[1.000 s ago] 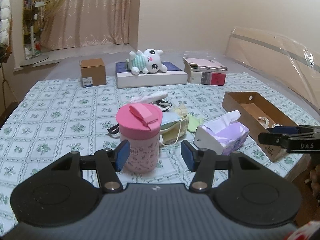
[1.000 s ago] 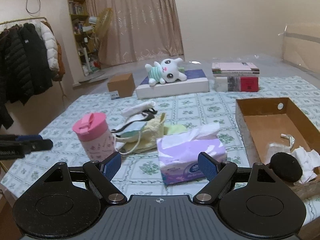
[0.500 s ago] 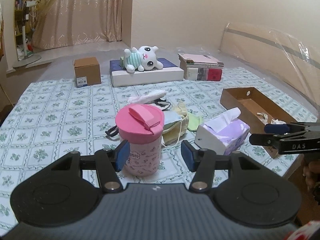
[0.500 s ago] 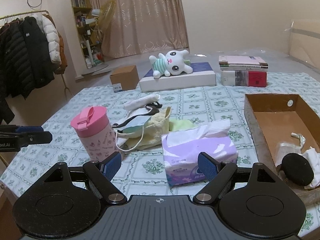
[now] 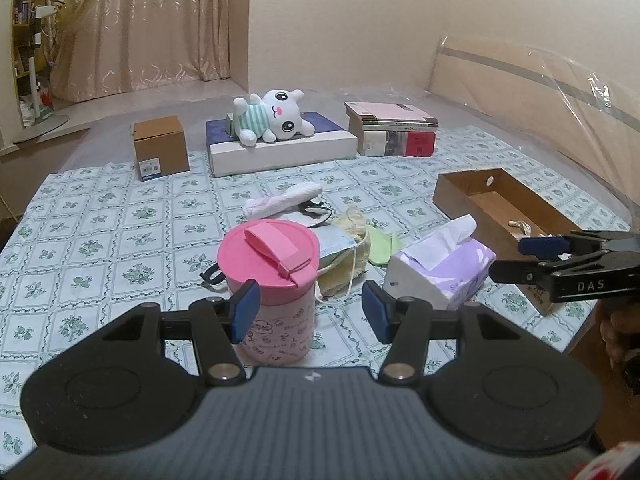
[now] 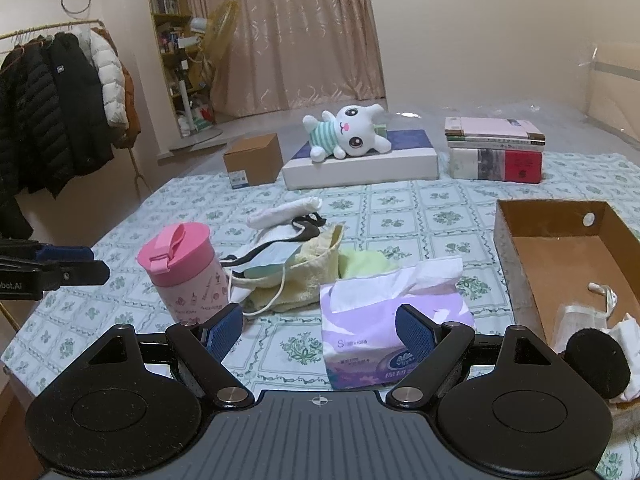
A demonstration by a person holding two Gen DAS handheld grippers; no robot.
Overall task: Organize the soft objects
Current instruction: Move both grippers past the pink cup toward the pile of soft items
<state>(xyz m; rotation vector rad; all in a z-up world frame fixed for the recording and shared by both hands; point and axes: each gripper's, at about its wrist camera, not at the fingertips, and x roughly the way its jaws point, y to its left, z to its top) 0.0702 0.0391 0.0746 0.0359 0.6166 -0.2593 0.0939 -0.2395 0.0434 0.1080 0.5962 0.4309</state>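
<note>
A pile of soft things lies mid-table: a yellow cloth pouch (image 6: 308,276), a blue face mask (image 6: 272,256), a green cloth (image 6: 364,262), a white rolled sock (image 6: 286,210) and a black strap. It also shows in the left wrist view (image 5: 348,240). A white plush bunny (image 6: 346,134) lies on a flat box at the back. My left gripper (image 5: 310,312) is open and empty, just before the pink cup (image 5: 272,292). My right gripper (image 6: 320,330) is open and empty, just before the purple tissue pack (image 6: 384,320).
A brown cardboard tray (image 6: 568,252) at the right holds a black pad (image 6: 594,368) and white cloths. A small brown box (image 6: 254,160) and a stack of books (image 6: 494,148) stand at the back. Coats hang on a rack (image 6: 52,108) at the left.
Both grippers have moved forward slightly toward the table; the cup and the tissue pack look nearer. Both stay open. Nothing on the table has moved.
</note>
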